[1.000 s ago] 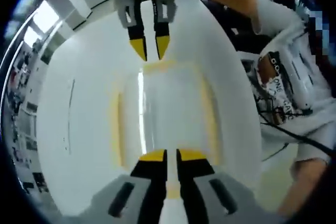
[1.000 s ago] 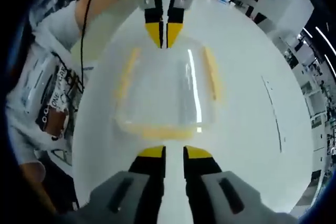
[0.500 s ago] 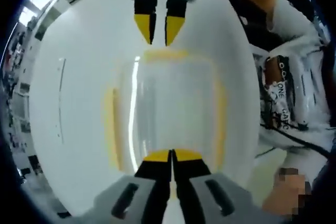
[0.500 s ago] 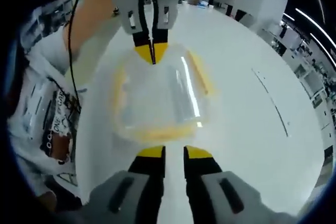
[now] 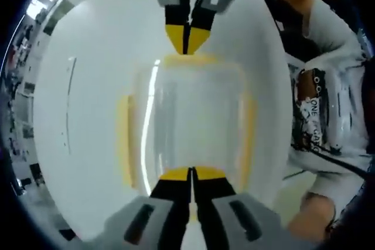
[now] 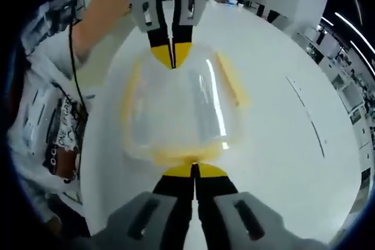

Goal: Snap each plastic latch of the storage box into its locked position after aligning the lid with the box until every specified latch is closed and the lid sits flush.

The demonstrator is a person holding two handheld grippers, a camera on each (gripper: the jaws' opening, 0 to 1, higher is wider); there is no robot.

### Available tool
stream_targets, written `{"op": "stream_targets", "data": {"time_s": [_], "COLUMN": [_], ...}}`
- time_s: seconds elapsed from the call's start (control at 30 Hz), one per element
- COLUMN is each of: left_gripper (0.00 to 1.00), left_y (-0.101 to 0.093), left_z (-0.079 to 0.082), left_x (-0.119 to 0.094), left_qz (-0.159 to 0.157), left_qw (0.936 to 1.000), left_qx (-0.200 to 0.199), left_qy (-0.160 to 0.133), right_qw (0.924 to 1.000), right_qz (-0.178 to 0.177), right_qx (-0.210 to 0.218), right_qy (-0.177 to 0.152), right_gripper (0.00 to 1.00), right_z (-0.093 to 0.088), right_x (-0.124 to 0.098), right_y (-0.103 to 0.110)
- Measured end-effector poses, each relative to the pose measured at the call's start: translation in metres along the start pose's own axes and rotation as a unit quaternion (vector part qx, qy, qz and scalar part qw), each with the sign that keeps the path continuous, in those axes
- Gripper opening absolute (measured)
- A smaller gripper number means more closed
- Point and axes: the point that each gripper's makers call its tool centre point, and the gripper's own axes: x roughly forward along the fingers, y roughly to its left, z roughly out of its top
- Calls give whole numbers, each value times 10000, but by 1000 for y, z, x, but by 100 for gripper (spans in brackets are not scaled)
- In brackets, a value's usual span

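Claws [image 5: 191, 173] [image 6: 192, 170] pinched together, facing across storage box [image 5: 186, 122], tips at opposite latches.

Two cams facing each other across the box.
My left gripper view looks down along my left gripper [image 5: 191, 171] over the clear box [image 5: 187, 118] on the white table [image 5: 88, 115], close in, w/ my right gripper [image 5: 186, 39] at the far end. My right gripper view looks back the opp. way from my right gripper [image 6: 192, 168], equally near. Both share the box, table, the opposite gripper & a person's printed shirt [image 5: 319, 124] at the side.
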Motion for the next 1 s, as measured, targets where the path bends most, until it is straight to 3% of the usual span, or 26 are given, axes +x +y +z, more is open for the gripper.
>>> {"op": "stream_targets", "data": {"time_s": [0.4,0.67,1.0], "left_gripper": [0,0,0], "left_y": [0,-2,-2], "left_z": [0,-2,-4], "left_x": [0,1,2], "left_qz": [41,113,101], "left_qw": [10000,9996,9995], "left_qx": [-53,-102,-70], "left_qy": [58,224,290], "right_qw": [9995,9997,9999], "right_qz": [-19,-145,-43], "right_qx": [81,-48,67], "right_qy": [288,201,152], "right_gripper": [0,0,0], "right_z": [-2,-1,0], "right_x": [6,6,7], "right_y": [4,8,10]}}
